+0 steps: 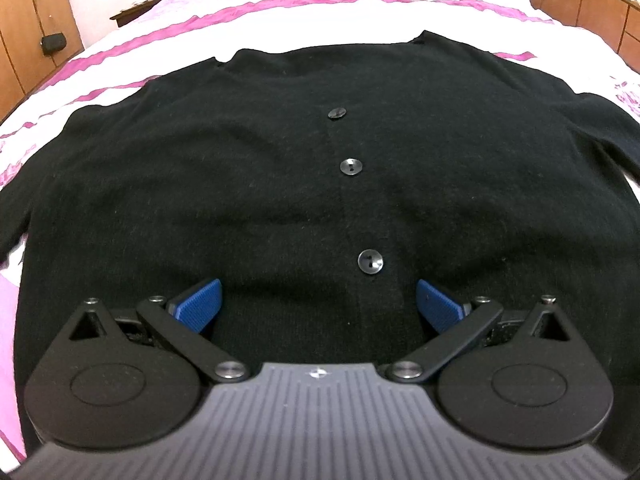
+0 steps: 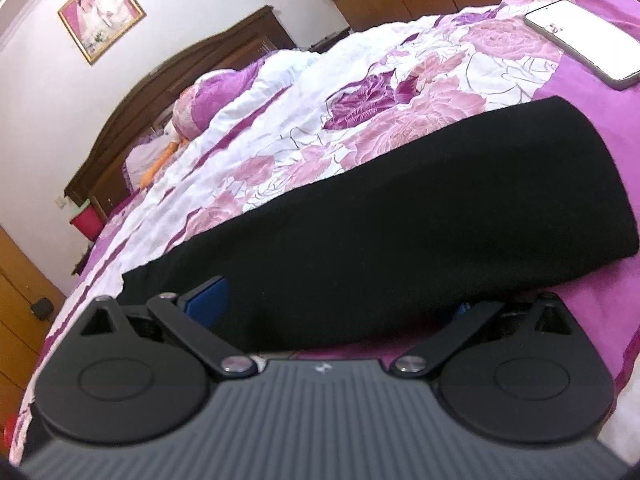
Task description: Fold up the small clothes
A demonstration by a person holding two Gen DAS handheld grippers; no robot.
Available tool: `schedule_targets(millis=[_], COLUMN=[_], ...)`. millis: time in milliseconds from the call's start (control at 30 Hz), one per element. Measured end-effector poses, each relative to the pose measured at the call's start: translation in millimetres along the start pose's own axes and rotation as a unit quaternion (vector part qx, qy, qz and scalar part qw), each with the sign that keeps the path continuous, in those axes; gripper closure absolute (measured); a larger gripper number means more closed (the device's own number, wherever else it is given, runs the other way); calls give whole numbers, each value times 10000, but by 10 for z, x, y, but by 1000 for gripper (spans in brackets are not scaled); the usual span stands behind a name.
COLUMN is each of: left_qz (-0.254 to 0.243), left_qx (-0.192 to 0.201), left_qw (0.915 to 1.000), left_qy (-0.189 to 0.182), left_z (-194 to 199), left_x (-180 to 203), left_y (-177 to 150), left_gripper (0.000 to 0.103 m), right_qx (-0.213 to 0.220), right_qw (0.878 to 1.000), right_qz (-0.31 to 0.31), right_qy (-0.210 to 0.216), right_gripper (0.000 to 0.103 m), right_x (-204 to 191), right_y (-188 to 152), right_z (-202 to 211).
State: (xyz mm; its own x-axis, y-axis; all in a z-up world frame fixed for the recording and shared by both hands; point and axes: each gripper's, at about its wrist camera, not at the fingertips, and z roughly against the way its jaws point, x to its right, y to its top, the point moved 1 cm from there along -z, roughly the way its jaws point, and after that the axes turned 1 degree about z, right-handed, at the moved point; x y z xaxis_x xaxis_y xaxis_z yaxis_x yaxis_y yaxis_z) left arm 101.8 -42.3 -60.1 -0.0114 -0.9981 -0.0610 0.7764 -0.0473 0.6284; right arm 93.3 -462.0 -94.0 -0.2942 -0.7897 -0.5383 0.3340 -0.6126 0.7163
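Observation:
A black buttoned cardigan (image 1: 280, 168) lies spread flat, front up, on the bed, with three dark buttons down its middle. My left gripper (image 1: 318, 300) is open just above the cardigan's near hem, blue pads wide apart and empty. In the right wrist view a black sleeve (image 2: 420, 220) of the cardigan stretches away across the bedspread. My right gripper (image 2: 340, 304) is open around the near part of this sleeve, its left blue pad (image 2: 208, 300) showing and its right pad mostly hidden under the cloth.
The bed carries a pink and white floral bedspread (image 2: 340, 120). A phone (image 2: 584, 40) lies on it beyond the sleeve. A wooden headboard (image 2: 160, 92) and pillows stand at the far end. Wooden cupboards (image 1: 24, 40) flank the bed.

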Motion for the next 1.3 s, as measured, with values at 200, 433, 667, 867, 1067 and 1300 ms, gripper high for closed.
schedule_targets(millis=[200,433,667,867,1067,1300], left_qz=[-82,-226,-152,38,279,506], left_qx=[132,420,641,751,881,947], left_qw=[9999,9988,9978,9971,9953,9934], left_qy=[-28,-66,12,130,274,394], left_z=[28,183,376,495,585,602], left_x=[1,-23,-166,-407,-700,-974], left_y=[-22,-24,39,100,153,166], left_gripper=[0,0,0,0,0,0], right_qx=[305,507,854,962,1021,755], right_qw=[9982,9978,9942,9854,9718,9526], right_qz=[-512,-251,645,1344,1961,2564], right_qy=[-2,-331,71,412,817,1453], right_gripper=[26,91,92,92,92,92], right_x=[115,49,-432,-919,-1490,-2159], right_y=[167,363,489,473,431,194], right_z=[-4,-13,171,281,318,248])
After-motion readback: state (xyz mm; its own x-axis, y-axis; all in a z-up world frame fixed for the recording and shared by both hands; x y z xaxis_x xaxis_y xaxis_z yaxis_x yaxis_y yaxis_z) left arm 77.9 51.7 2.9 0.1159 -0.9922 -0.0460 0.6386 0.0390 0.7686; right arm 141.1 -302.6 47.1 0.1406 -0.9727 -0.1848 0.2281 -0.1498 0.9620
